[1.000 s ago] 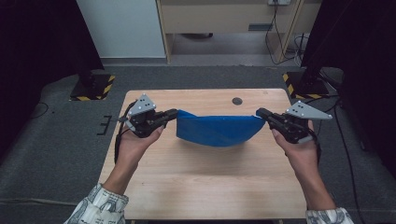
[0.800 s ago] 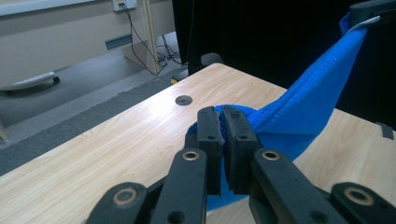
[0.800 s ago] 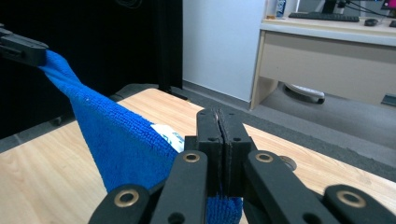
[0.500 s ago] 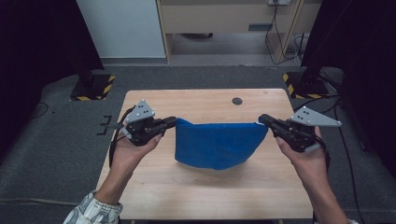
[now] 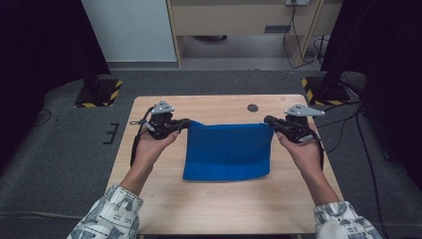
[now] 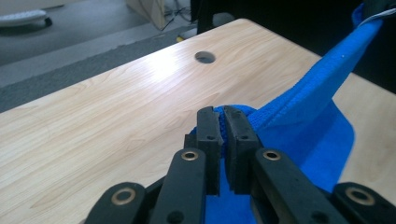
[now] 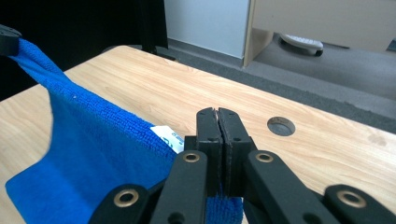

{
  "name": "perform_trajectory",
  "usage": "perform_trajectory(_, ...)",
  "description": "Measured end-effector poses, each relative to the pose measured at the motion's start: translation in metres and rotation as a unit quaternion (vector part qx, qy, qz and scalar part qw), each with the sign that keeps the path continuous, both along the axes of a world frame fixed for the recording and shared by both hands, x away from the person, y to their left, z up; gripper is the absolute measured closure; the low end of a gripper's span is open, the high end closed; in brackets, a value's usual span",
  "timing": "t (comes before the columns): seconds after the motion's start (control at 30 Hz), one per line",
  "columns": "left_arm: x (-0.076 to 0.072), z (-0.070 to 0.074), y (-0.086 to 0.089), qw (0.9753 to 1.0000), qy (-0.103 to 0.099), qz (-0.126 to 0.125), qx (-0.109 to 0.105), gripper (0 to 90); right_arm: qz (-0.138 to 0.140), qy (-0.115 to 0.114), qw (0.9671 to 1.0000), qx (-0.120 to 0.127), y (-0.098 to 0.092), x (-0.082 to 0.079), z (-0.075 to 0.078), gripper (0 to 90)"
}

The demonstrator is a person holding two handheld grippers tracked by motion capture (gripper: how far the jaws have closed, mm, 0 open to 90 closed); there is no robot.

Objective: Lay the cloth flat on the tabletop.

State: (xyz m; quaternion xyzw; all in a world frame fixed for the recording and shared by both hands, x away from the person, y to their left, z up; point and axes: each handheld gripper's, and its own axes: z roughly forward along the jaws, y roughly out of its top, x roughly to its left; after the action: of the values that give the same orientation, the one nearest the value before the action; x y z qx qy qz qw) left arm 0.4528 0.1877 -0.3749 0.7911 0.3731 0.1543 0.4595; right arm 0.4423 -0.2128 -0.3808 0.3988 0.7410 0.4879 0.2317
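Note:
A blue cloth (image 5: 228, 152) hangs stretched between my two grippers over the wooden table (image 5: 209, 209), its lower edge resting on the tabletop. My left gripper (image 5: 186, 122) is shut on the cloth's top left corner (image 6: 236, 112). My right gripper (image 5: 268, 120) is shut on the top right corner, where a white label (image 7: 167, 135) shows beside the jaws. In the left gripper view (image 6: 222, 112) the cloth's taut top edge runs away to the upper right. In the right gripper view (image 7: 216, 113) the cloth (image 7: 84, 154) runs off to the left.
A round cable hole (image 5: 253, 107) sits in the table's far right part. Black stands with yellow-striped bases (image 5: 99, 92) flank the table on the grey floor. A cabinet (image 5: 239, 25) stands beyond.
Both grippers have pulled apart and the cloth has gone from a sagging curve to a flat, taut sheet, with its lower part now lying lower on the table.

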Motion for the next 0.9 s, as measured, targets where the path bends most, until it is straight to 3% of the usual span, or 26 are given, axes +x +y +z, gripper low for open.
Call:
perform_trajectory(0.1, 0.011, -0.007, -0.001, 0.9999, 0.008, 0.005, 0.008, 85.4, -0.009, 0.006, 0.9999, 0.002, 0.001, 0.012, -0.009, 88.6)
perform_trajectory(0.17, 0.016, -0.011, -0.004, 0.9998, -0.001, 0.009, 0.017, 85.3, -0.010, 0.010, 0.9999, 0.002, 0.001, 0.019, -0.015, 88.6)
perform_trajectory(0.37, 0.033, -0.022, -0.007, 0.9996, 0.006, 0.024, 0.010, 85.4, -0.022, 0.023, 0.9995, -0.002, 0.002, 0.040, -0.030, 88.6)
perform_trajectory(0.9, 0.067, -0.044, -0.010, 0.9978, 0.013, 0.064, 0.015, 85.7, -0.045, 0.034, 0.9984, -0.009, 0.012, 0.079, -0.050, 88.6)
